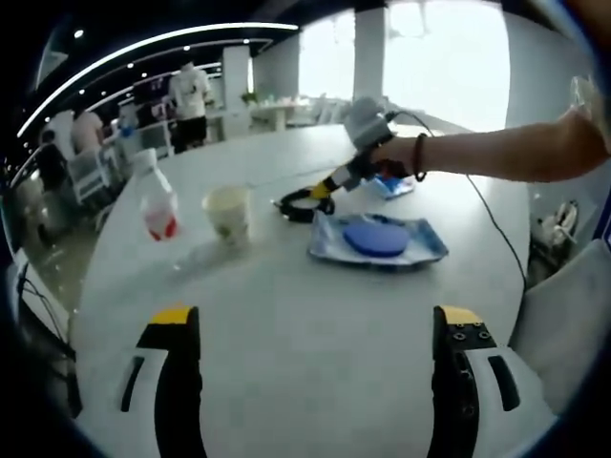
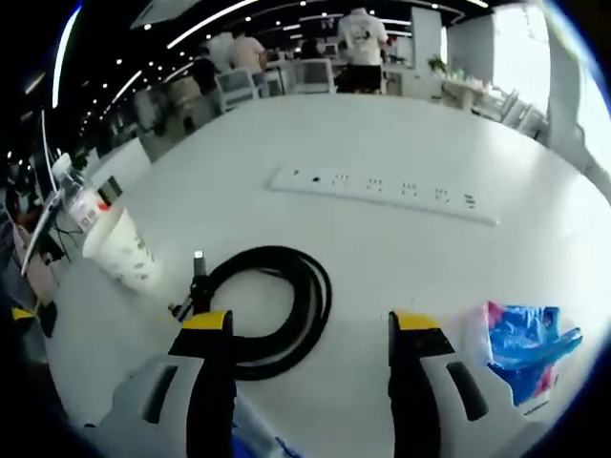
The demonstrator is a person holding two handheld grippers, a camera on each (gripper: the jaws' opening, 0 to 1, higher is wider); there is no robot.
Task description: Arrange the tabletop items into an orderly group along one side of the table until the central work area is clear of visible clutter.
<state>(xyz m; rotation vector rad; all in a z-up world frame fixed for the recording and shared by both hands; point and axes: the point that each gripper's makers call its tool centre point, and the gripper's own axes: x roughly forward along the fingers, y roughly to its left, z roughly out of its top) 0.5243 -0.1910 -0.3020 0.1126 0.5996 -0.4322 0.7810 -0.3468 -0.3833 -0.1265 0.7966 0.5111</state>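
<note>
A: Left hand-held gripper [image 1: 310, 329], yellow-tipped jaws spread wide, nothing between them, hovering over bare white desk [image 1: 286, 286]. Beyond it: a cream paper cup with a small printed pattern [image 1: 229, 214], a clear plastic bottle with a red label [image 1: 156, 200] just left of the cup, and a flat blue round item on a clear plastic wrapper [image 1: 378, 238] to the right.

B: Right hand-held gripper [image 2: 310, 329] also spread, gripping nothing. Poised just above a coiled black cable [image 2: 286, 296], coil lying flat on the desk, plug end poking out toward the left jaw. Seen from the left gripper view too, held out by a bare forearm with a dark wristband [image 1: 496, 151], tips down at that same coil.

A: So, progress?

B: Early, by the look of it. Nothing visibly lined up along one edge yet. Cable, cup, bottle and blue item all sitting loosely in the middle stretch, near one another but not in a row.

A: Anything else out there?

B: A crumpled blue plastic bag [image 2: 523, 342] to the right of the right jaw, and a long white power strip [image 2: 382, 194] farther off, well apart from the coil. Same cup at the left, near the desk edge.

A: Remaining, then: probably everything. Likely the cable first, then the rest shifted to one side.
</note>
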